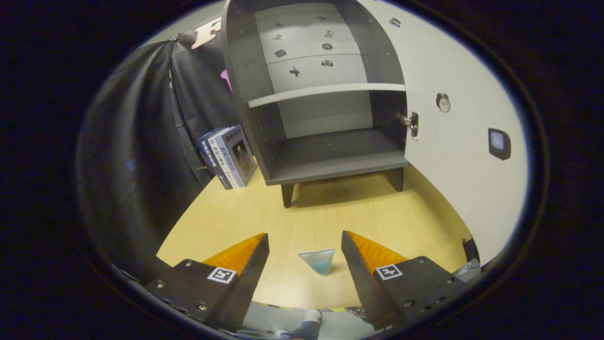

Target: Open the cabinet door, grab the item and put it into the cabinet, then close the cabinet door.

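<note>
**Cabinet standing open, gripper spread around a small cup**

The gripper (305,245) is hovering above the wooden table (330,212) with its two fingers spread wide apart, gripping nothing. Between the fingers, closer to the right one but touching neither, a small translucent cup (319,261) with a bluish bottom is standing on the table near its front edge.

Beyond the fingers, the dark grey cabinet (321,141) is sitting on short legs on the table. Its white door (453,141) is swung fully open to the right, hanging on a metal hinge (411,123), and is carrying small stickers, among them a round clock-like one (442,102). Inside, a pale shelf (325,92) is dividing the space into an upper and a lower compartment, and both are lying bare.

Just left of the cabinet, a few books (229,156) are leaning upright against the black cloth wall (141,141). Below the table's front edge, a person's shoe (312,315) is showing on the floor.
</note>
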Demonstrator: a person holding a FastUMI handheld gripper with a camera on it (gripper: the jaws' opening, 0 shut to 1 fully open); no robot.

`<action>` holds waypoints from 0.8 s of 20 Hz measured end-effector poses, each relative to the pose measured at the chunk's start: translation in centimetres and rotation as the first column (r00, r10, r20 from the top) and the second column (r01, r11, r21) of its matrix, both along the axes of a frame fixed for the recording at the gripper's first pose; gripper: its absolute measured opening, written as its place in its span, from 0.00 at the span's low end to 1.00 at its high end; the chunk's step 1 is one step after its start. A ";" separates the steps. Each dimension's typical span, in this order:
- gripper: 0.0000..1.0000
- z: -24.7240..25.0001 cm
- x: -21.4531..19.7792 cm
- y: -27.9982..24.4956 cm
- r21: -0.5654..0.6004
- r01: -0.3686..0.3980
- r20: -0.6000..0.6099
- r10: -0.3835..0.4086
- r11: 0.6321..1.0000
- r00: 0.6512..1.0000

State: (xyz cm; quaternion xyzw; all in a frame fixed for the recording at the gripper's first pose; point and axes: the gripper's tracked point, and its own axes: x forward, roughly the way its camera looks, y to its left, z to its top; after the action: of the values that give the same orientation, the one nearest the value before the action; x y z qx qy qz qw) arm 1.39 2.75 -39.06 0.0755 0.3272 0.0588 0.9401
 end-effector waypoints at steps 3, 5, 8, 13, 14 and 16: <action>0.92 -3.7 0.4 -0.2 -0.009 0.011 -0.059 -0.011 1.000 0.998; 0.92 -5.6 0.5 0.0 0.000 0.011 -0.085 -0.011 1.000 0.996; 0.91 -7.8 0.6 0.3 -0.020 0.003 -0.108 -0.005 1.000 0.994; 0.64 -9.3 1.4 -0.2 -0.095 -0.006 -0.067 0.000 0.995 0.998; 0.56 -9.4 1.4 -0.2 -0.101 -0.009 -0.064 0.002 0.995 0.998; 0.56 -9.3 1.4 0.0 -0.081 -0.013 -0.073 0.007 0.997 0.997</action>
State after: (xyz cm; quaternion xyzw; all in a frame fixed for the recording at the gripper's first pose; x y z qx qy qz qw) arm 2.74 2.76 -48.38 0.0375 0.3636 0.0475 0.9296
